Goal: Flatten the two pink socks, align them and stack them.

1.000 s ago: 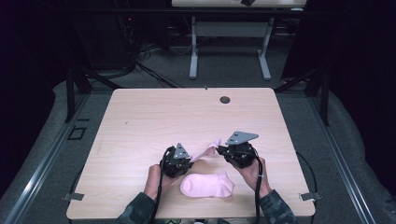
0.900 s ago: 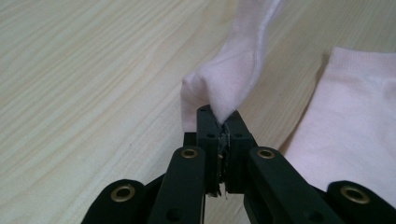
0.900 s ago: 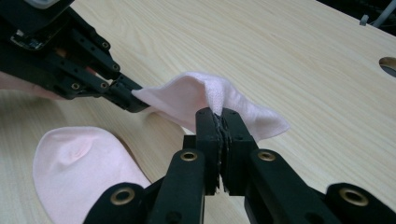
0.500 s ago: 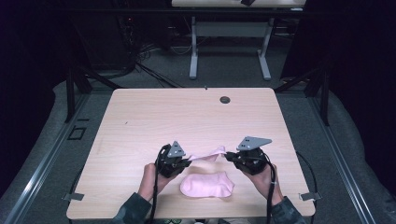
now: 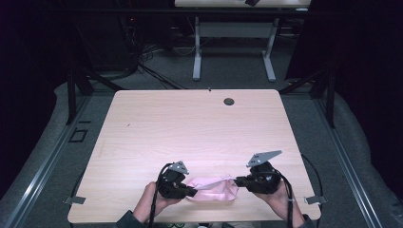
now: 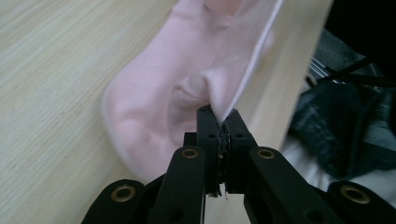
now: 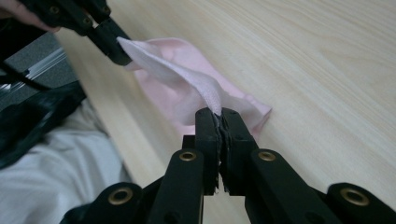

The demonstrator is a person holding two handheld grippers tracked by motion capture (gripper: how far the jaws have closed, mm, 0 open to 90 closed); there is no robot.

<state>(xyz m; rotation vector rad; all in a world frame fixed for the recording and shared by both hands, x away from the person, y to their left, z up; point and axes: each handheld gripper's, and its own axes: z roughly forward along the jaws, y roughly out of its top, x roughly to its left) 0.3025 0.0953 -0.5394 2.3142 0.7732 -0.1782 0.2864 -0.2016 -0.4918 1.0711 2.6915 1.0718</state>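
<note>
High view: I see the pale wooden rectangular table (image 5: 190, 128) from above, and near its front edge lies the soft pink fabric sock (image 5: 216, 191), partly lifted. My left gripper (image 5: 194, 191), a black two-jaw tool held in the person's left hand (image 5: 151, 204), sits at the sock's left end with its tip on the cloth. My right gripper (image 5: 237, 180), held in the right hand (image 5: 278, 199), sits at the sock's right end, a little farther from the table's front edge. A thin band of the sock's edge runs taut between the two tips, raised off the rest of the fabric. A small round dark grommet (image 5: 229, 101) sits in the tabletop near the far edge, well apart from the work.

Left gripper view: I look along the left gripper's black jaws (image 6: 219, 123), and they stand pressed together with a pinch of the pink sock (image 6: 154, 107) caught at their tips. From that pinch a white-trimmed edge of cloth rises up and away, while the body of the sock lies on the wood below it. The table edge runs close on the right of this picture.

Right gripper view: the right gripper's jaws (image 7: 219, 122) are likewise clamped tight on the sock's (image 7: 187, 88) ribbed edge. That edge stretches to the left gripper (image 7: 122, 52) at the upper left, which also grips it. The rest of the sock rests on the table beneath the stretched band.
</note>
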